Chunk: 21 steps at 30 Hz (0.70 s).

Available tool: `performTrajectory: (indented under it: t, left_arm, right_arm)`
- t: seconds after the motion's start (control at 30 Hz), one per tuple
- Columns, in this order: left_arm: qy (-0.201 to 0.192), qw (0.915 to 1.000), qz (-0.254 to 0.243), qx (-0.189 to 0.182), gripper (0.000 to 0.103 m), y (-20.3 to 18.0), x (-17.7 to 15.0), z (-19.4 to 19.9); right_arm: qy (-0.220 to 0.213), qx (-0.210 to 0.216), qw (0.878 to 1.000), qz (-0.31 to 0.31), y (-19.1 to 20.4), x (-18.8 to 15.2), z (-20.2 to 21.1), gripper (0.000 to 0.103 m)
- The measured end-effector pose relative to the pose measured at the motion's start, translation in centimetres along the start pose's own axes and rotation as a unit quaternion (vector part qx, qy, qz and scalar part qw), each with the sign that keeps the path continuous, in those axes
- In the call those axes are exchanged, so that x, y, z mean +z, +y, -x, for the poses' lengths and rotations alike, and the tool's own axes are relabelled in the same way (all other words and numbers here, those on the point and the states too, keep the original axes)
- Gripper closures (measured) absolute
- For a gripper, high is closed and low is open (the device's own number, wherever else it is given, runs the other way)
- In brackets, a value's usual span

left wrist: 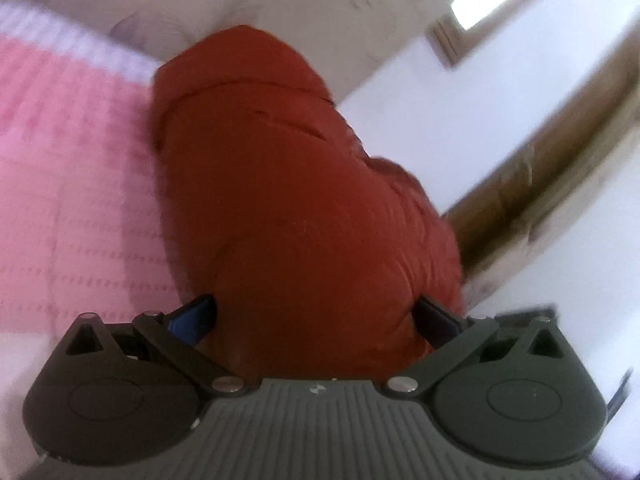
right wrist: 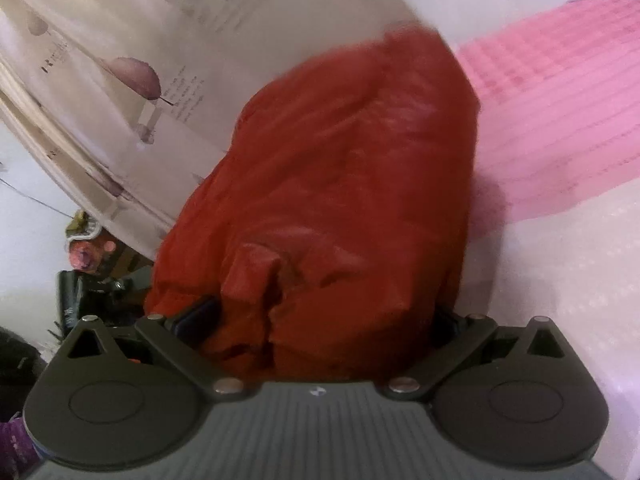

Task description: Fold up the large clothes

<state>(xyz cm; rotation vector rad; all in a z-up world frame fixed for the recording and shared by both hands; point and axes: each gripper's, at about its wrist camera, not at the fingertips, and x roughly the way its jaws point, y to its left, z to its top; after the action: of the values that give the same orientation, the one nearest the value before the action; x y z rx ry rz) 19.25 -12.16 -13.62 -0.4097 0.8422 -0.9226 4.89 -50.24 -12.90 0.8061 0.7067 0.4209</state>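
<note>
Red jacket bunched on bed, pink blanket just beside it, printed curtain behind. Left gripper & right gripper: jaws spread wide, jacket bulk between them; pad contact can't tell. No containers.

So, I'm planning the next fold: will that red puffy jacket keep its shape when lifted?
Probably not: the red jacket looks soft and puffy, so it would likely sag. Its shiny fabric may slip between pads. Likely light.
</note>
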Motion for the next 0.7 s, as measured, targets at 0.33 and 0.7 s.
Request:
performTrajectory:
  t: [0.33, 0.7]
  left_arm:
    - [-0.031, 0.9894, -0.117, 0.08, 0.023, -3.5, -1.0, 2.3]
    - [-0.065, 0.9767, -0.143, 0.147, 0.026, -4.6, -1.6, 9.8]
  right_arm:
    - [-0.057, -0.014, 0.997, 0.049, 4.4, -1.9, -0.8, 0.021]
    - [-0.066, 0.006, 0.995, 0.076, 10.4, -4.6, -3.6, 0.032]
